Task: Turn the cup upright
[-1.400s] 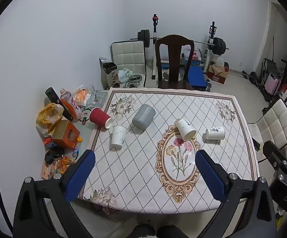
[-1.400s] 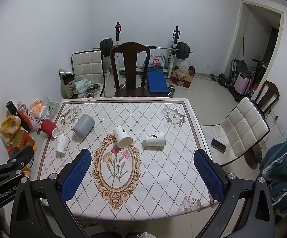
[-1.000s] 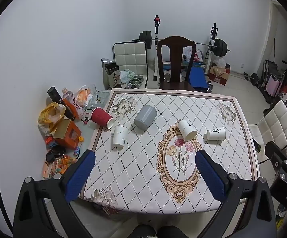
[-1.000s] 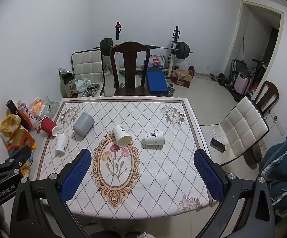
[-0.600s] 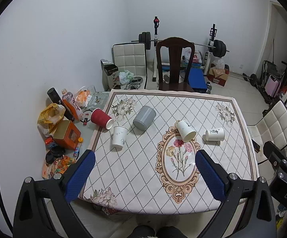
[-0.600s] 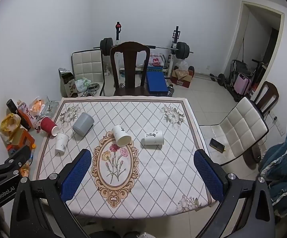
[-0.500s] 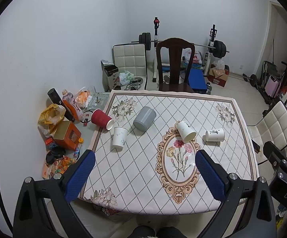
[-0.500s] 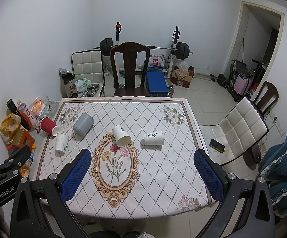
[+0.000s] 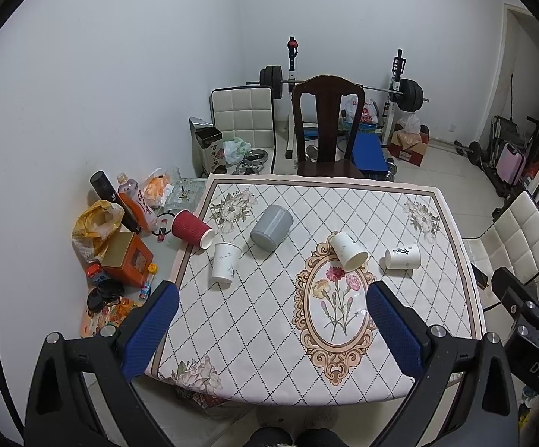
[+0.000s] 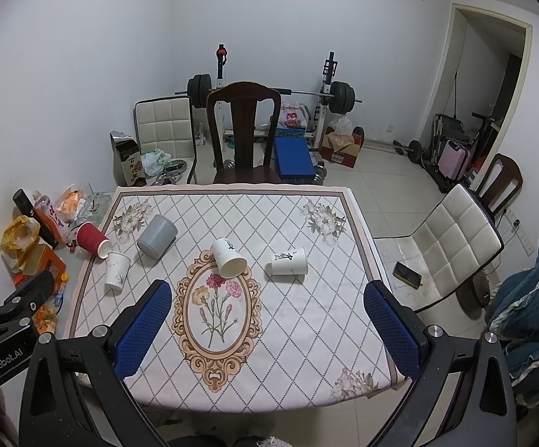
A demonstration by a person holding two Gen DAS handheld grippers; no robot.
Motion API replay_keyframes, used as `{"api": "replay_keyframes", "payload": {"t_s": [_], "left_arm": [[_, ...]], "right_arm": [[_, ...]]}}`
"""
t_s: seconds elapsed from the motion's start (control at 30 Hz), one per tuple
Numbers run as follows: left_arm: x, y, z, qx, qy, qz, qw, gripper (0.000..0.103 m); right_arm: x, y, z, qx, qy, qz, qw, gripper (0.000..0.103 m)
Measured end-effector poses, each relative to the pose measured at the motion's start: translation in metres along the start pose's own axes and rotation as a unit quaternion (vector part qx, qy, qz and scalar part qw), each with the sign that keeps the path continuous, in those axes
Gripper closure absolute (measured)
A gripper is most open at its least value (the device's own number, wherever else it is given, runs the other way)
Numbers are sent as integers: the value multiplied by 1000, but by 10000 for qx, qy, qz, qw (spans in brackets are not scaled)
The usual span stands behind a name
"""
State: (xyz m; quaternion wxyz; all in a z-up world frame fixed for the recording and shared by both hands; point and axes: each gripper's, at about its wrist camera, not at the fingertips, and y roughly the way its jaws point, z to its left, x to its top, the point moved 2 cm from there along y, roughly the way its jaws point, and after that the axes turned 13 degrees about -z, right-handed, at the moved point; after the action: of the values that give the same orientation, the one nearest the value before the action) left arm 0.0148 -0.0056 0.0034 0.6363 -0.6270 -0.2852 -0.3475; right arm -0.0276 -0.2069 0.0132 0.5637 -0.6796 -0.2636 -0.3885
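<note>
Ribbed red cup point(image 9: 191, 228) (toppled)

Red cup point(image 9: 190, 228), grey cup point(image 9: 271, 227), white cups, diamond-patterned floral tablecloth point(image 9: 269, 298)

Five cups lie tipped on the table point(image 9: 452, 298): one point(image 9: 191, 228) at its left edge, a second point(image 9: 226, 262) just beside it, a third point(image 9: 271, 227) behind-right of that. Two more point(image 9: 349, 251) point(image 9: 402, 256) lie side by side right of centre. A chair point(image 9: 327, 126) stands behind the table.
</note>
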Motion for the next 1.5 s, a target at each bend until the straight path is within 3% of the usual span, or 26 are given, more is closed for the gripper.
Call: {"api": "replay_keyframes", "payload": {"t_s": [1.5], "left_arm": [[-10,-7,10,-10,-52,-57,10000,0]], "right_arm": [[4,-7,-7,-81,-33,-14,10000,0]]}}
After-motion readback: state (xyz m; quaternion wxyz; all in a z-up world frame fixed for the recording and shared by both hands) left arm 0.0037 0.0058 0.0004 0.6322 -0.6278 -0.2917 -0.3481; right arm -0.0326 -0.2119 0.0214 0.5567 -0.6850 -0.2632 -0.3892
